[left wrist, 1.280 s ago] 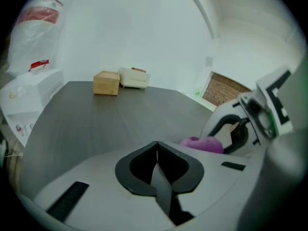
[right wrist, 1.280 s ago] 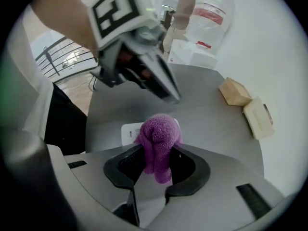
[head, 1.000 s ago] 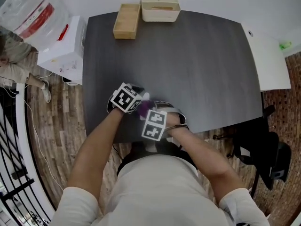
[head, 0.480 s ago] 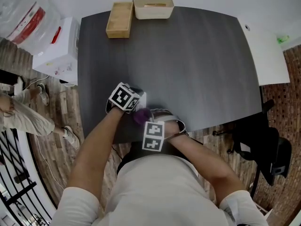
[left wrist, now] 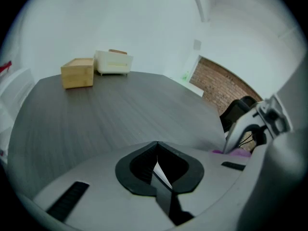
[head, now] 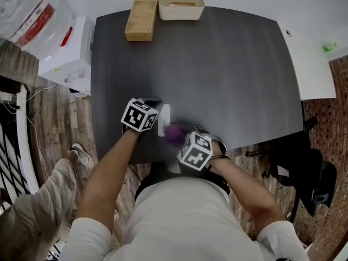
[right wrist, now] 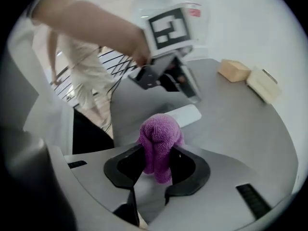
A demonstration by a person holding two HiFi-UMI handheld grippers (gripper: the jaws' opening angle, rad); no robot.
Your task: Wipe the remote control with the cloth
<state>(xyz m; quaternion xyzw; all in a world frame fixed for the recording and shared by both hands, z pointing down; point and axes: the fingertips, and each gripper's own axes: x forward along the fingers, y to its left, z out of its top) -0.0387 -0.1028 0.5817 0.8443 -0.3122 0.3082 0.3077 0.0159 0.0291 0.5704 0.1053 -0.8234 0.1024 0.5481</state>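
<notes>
Right gripper (right wrist: 157, 170) clamped on bunched purple cloth (right wrist: 159, 146), cloth just beside white remote control (head: 163, 119), lower centre of head view, near edge of dark table (head: 228, 64), left gripper (left wrist: 157, 163) jaws together, tips at the remote

The cloth (right wrist: 159, 143) is bright purple with a nubby weave, and the remote control (right wrist: 182, 115) is plain white. The bench (head: 228, 69) is dark charcoal with a faint wood grain. The left tool (left wrist: 156, 166) and right tool (right wrist: 158, 167) are pale grey, black around the jaws (their cubes carry black-and-white square markers). The wooden box (head: 140, 19) is tan and the tray (head: 181, 5) is cream.
</notes>
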